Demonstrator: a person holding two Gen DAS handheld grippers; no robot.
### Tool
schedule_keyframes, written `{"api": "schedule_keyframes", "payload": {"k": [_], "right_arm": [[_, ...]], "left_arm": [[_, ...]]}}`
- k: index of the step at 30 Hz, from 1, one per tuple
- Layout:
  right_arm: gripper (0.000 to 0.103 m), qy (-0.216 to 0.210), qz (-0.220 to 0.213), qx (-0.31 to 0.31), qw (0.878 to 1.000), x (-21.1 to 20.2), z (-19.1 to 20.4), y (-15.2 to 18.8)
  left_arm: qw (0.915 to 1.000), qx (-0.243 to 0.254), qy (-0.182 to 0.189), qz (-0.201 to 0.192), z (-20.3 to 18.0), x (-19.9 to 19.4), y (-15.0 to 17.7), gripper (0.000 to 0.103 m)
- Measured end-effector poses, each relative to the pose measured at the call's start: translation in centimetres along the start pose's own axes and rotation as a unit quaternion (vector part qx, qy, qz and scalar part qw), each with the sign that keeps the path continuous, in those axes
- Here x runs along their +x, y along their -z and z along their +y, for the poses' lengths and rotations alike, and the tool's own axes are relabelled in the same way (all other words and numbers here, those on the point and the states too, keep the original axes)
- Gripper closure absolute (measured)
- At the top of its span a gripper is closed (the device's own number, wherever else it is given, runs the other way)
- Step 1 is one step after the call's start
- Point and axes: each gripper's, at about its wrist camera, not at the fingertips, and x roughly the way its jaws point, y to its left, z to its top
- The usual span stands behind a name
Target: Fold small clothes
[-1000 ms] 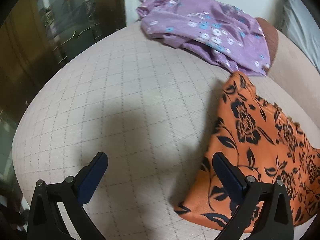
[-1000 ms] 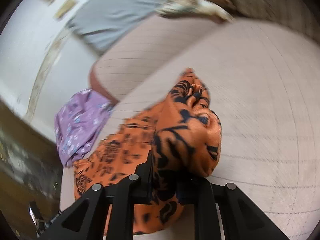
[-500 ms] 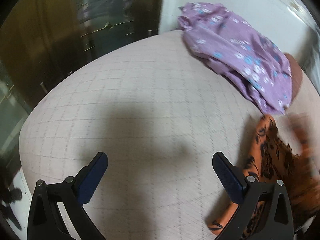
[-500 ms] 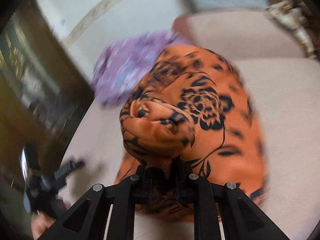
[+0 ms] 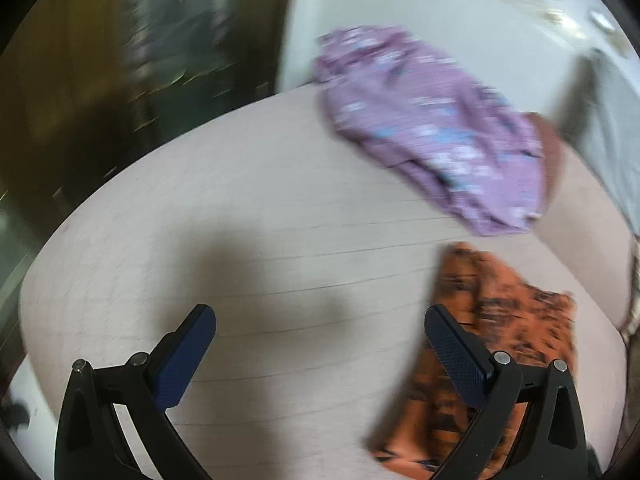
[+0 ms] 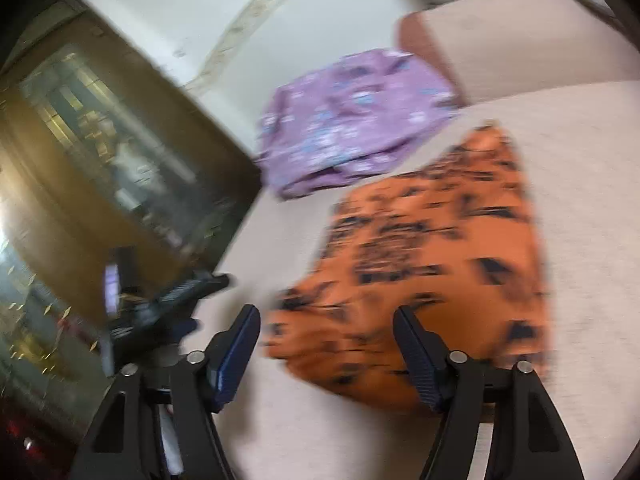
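An orange garment with black flowers (image 6: 432, 248) lies spread on the beige cushion (image 6: 592, 216); it also shows in the left wrist view (image 5: 508, 320) at the lower right. My right gripper (image 6: 326, 320) is open and empty, hovering over the garment's near edge. My left gripper (image 5: 320, 322) is open and empty over bare cushion (image 5: 248, 208), its right finger overlapping the orange cloth's left edge in view. My left gripper also shows in the right wrist view (image 6: 176, 300) at the left. Both views are blurred.
A purple flowered garment (image 5: 432, 128) lies crumpled at the far end of the cushion, also in the right wrist view (image 6: 352, 120). A dark glass-fronted cabinet (image 6: 112, 152) stands to the left, beyond the cushion edge. A white wall (image 5: 420, 4) is behind.
My right gripper has opened and let go of the orange garment, which now lies spread flat. The left gripper has swung so that the orange cloth sits nearer its right finger.
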Motion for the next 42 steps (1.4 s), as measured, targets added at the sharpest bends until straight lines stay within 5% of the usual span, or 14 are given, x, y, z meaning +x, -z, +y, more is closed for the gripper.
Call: {"api": "schedule_keyframes", "payload": {"k": [3,5,7,9,11,21,25,29,36,42], "right_arm": [[0.065,0.051,-0.003,0.029,0.998,-0.3,-2.8,-0.2],[0.073,0.073,0.012,0.041,0.996,0.3,-4.9,0.3],[0.077,0.088,0.027,0.033,0.995,1.0,-5.3,0.4],[0.077,0.098,0.024,0.013,0.995,1.0,-4.9,0.4],[0.077,0.103,0.035,-0.007,0.994,1.2,-4.2,-0.1],[0.077,0.141,0.015,-0.008,0.990,1.5,-5.3,-6.3],[0.076,0.167,0.070,0.002,0.983,6.1,-7.9,-7.2],[0.075,0.196,0.090,-0.048,0.975,7.4,-6.3,-7.8],[0.073,0.124,0.084,-0.058,0.987,9.1,-2.1,-10.3],[0.073,0.136,0.149,-0.043,0.979,16.3,-2.0,-9.1]], "left_arm": [[0.9969,0.058,0.045,-0.030,-3.6,-1.6,1.0,0.000],[0.9936,0.097,0.050,-0.032,-5.8,-1.6,1.9,0.000],[0.9883,0.151,0.011,-0.018,-7.9,-0.5,3.1,0.000],[0.9682,0.231,-0.093,0.019,-9.8,2.7,4.9,0.000],[0.9559,0.260,-0.131,0.034,-9.9,4.3,5.6,0.000],[0.9713,0.214,-0.073,0.075,-7.5,4.6,3.9,0.000],[0.9732,0.203,-0.057,0.092,-6.9,4.9,4.1,0.000],[0.9743,0.195,-0.042,0.105,-6.4,5.2,3.9,0.000],[0.9743,0.194,-0.033,0.110,-6.1,5.2,3.9,0.000],[0.9731,0.198,-0.031,0.114,-5.8,5.6,3.8,0.000]]}}
